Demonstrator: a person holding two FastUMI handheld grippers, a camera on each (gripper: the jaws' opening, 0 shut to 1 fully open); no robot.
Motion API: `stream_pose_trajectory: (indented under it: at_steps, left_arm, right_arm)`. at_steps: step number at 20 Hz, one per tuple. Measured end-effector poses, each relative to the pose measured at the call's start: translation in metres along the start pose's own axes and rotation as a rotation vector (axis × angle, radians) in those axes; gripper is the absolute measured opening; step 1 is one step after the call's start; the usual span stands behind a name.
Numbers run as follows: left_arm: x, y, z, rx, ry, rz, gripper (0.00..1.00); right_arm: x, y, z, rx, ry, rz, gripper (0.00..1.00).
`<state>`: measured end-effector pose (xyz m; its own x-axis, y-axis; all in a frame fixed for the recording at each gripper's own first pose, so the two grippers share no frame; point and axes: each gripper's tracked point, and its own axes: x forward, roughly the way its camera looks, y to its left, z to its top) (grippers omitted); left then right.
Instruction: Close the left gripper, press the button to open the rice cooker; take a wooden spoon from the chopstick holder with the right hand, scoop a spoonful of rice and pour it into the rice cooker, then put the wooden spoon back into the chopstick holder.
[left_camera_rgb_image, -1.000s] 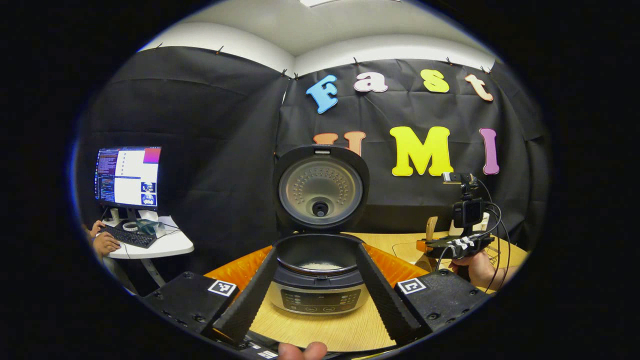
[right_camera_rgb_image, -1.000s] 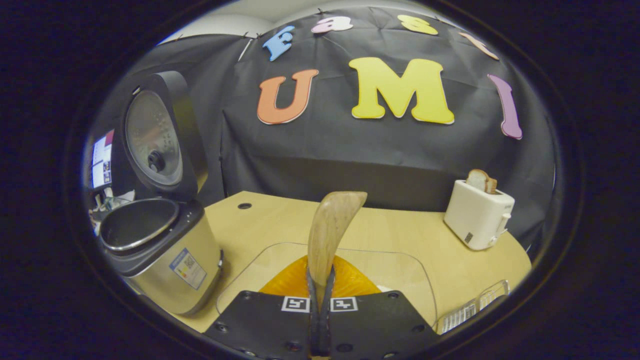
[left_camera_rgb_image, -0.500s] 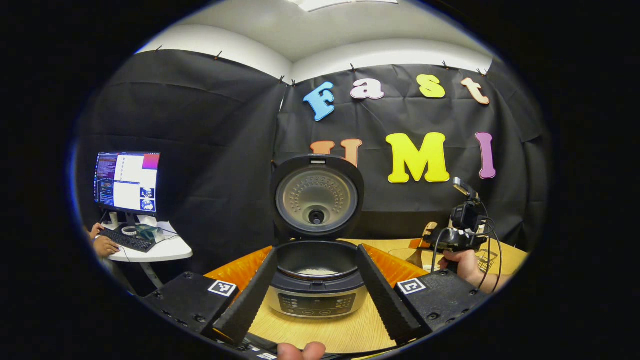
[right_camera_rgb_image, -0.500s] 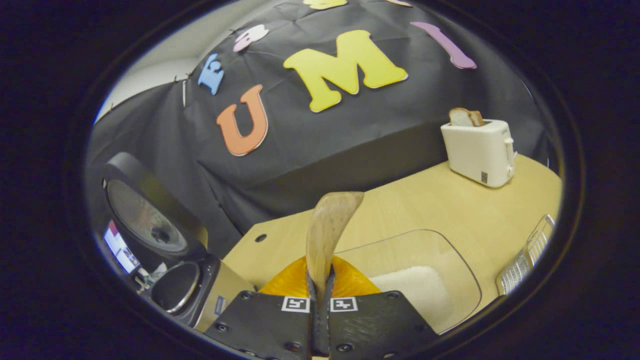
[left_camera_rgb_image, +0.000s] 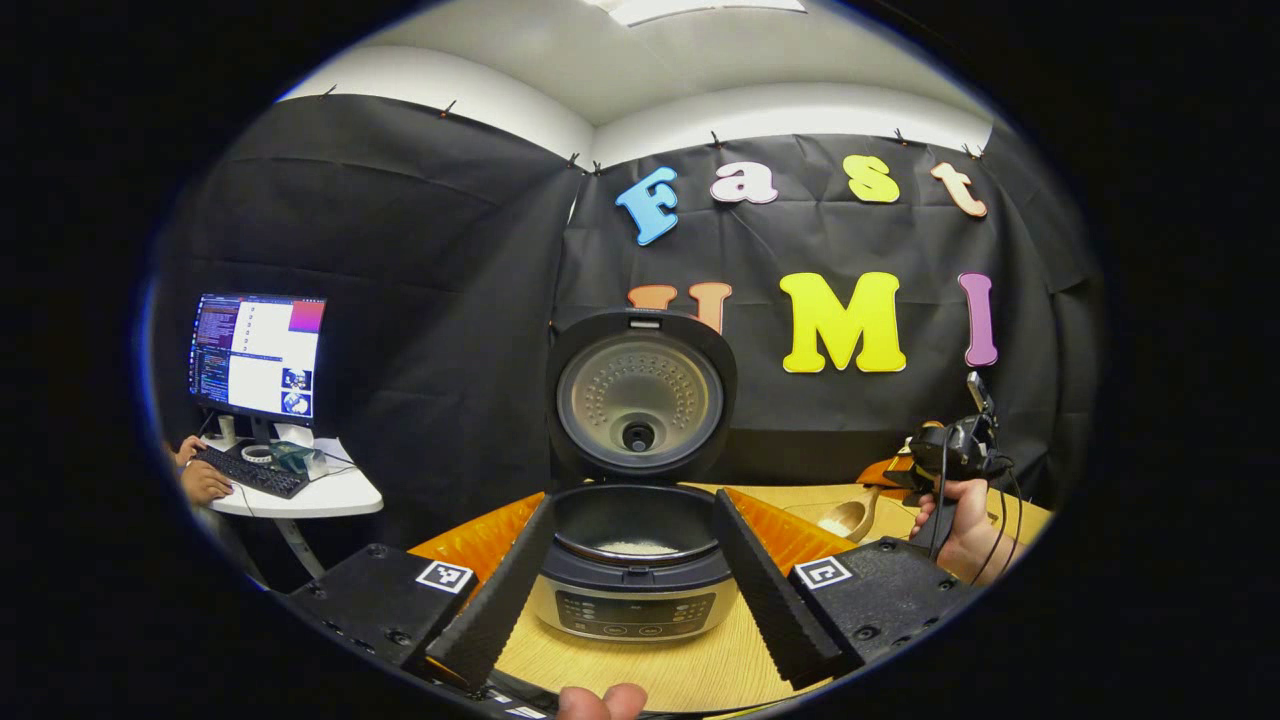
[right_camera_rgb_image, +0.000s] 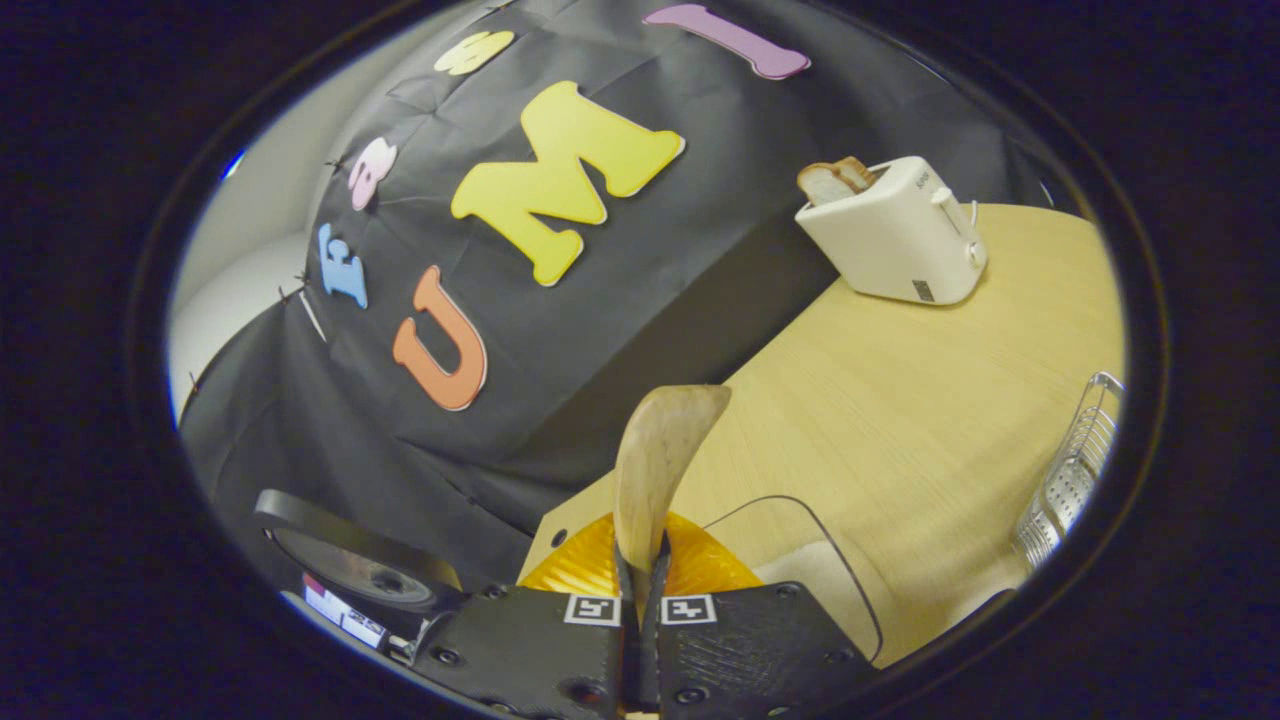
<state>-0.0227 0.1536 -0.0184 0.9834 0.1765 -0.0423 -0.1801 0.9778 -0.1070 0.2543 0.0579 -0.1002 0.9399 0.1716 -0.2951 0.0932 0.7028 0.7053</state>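
The rice cooker (left_camera_rgb_image: 637, 590) stands open in the middle of the left gripper view, lid (left_camera_rgb_image: 640, 395) upright and some white rice (left_camera_rgb_image: 637, 547) in its pot. My left gripper (left_camera_rgb_image: 632, 498) is open, one finger on each side of the cooker's front. At the right of that view a hand holds my right gripper (left_camera_rgb_image: 905, 478) tilted over, with the wooden spoon's bowl (left_camera_rgb_image: 846, 518) low over the table. In the right gripper view the right gripper (right_camera_rgb_image: 641, 560) is shut on the wooden spoon (right_camera_rgb_image: 655, 465), above a clear container of rice (right_camera_rgb_image: 825, 575).
A white toaster (right_camera_rgb_image: 890, 245) with a bread slice stands at the back of the wooden table (right_camera_rgb_image: 930, 400). A wire basket (right_camera_rgb_image: 1070, 475) sits at the table's right edge. Off the table to the left, a person's hand rests on a keyboard (left_camera_rgb_image: 250, 472) under a monitor (left_camera_rgb_image: 258, 357).
The right gripper has rolled further over and moved right and down, bringing the spoon's bowl low over the rice container. The left gripper has hardly moved.
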Motion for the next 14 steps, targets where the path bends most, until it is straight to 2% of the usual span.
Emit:
stream_pose_trajectory:
  at_steps: [6,10,14]
  left_arm:
    - [0.000,0.007,-0.004,0.016,0.022,0.006,1.00]
    - [0.002,0.017,-0.011,0.020,0.049,0.023,1.00]
    - [0.001,0.023,-0.017,0.030,0.082,0.027,1.00]
  right_arm:
    - [-0.013,0.037,0.016,0.043,-0.027,0.072,0.00]
    - [-0.023,0.090,0.017,0.024,-0.033,0.134,0.00]
    - [-0.024,0.154,-0.007,0.005,0.011,0.213,0.00]
